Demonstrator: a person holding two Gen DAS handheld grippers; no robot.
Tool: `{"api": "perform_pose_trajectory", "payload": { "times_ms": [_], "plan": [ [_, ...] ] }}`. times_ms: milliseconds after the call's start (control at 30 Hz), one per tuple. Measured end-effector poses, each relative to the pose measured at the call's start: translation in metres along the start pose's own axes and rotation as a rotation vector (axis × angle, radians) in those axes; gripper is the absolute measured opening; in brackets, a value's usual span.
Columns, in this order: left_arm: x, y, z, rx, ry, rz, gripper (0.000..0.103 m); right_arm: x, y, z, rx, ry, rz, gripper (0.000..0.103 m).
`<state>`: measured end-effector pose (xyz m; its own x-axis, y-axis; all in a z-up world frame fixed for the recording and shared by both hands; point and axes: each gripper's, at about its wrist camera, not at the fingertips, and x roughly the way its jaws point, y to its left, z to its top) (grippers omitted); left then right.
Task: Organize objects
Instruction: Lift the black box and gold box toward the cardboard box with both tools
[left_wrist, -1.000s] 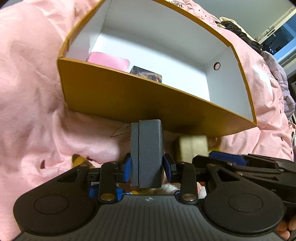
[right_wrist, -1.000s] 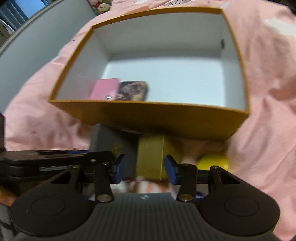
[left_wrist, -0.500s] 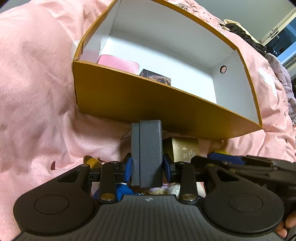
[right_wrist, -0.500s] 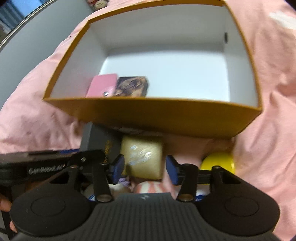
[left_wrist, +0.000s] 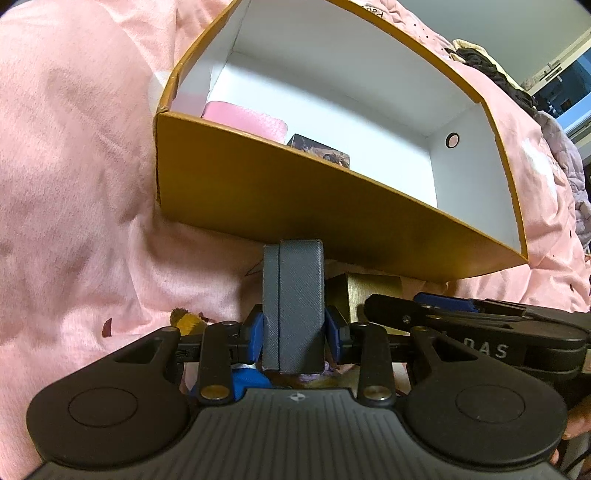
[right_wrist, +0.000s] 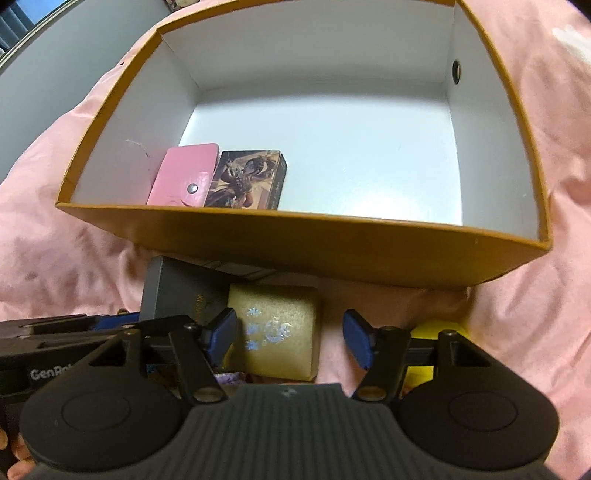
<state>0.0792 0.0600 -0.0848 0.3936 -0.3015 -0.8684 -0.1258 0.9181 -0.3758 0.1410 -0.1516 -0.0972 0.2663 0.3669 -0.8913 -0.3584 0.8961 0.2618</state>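
An open orange cardboard box (left_wrist: 295, 192) with a white inside lies on a pink blanket; it also shows in the right wrist view (right_wrist: 332, 251). In its near left corner lie a pink snap wallet (right_wrist: 184, 175) and a picture card box (right_wrist: 247, 179). My left gripper (left_wrist: 293, 328) is shut on a dark grey box (left_wrist: 295, 306), held upright just in front of the orange box's near wall. My right gripper (right_wrist: 290, 338) is open above a gold box (right_wrist: 277, 332) that lies on the blanket. The grey box (right_wrist: 177, 291) sits left of the gold one.
A yellow object (right_wrist: 439, 328) lies right of the gold box, partly hidden by my right gripper. A small brown plush (left_wrist: 186, 319) and a blue item (left_wrist: 243, 380) lie under my left gripper. Dark clothes (left_wrist: 480, 62) and a window are beyond the box.
Both grippers have lifted and pulled back a little. My right gripper's jaws have opened wider, off the gold box. My left gripper still holds the grey box.
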Motion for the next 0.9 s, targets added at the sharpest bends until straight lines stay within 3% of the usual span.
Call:
{"api": "perform_pose_trajectory", "payload": {
  "times_ms": [167, 533, 667, 900],
  "plan": [
    [-0.010, 0.001, 0.000, 0.030, -0.012, 0.030, 0.039, 0.004, 0.003, 0.001, 0.013, 0.027, 0.063, 0.067],
    [-0.007, 0.001, 0.002, 0.035, -0.003, 0.042, 0.039, 0.021, 0.012, 0.001, -0.036, 0.043, 0.007, 0.064],
    [-0.015, -0.001, 0.000, 0.014, -0.012, 0.019, 0.039, 0.005, 0.014, -0.004, -0.053, 0.012, 0.009, 0.064],
    [-0.051, -0.028, -0.010, 0.090, -0.069, -0.062, 0.038, -0.044, 0.010, -0.017, -0.079, -0.080, 0.025, 0.064]
  ]
}}
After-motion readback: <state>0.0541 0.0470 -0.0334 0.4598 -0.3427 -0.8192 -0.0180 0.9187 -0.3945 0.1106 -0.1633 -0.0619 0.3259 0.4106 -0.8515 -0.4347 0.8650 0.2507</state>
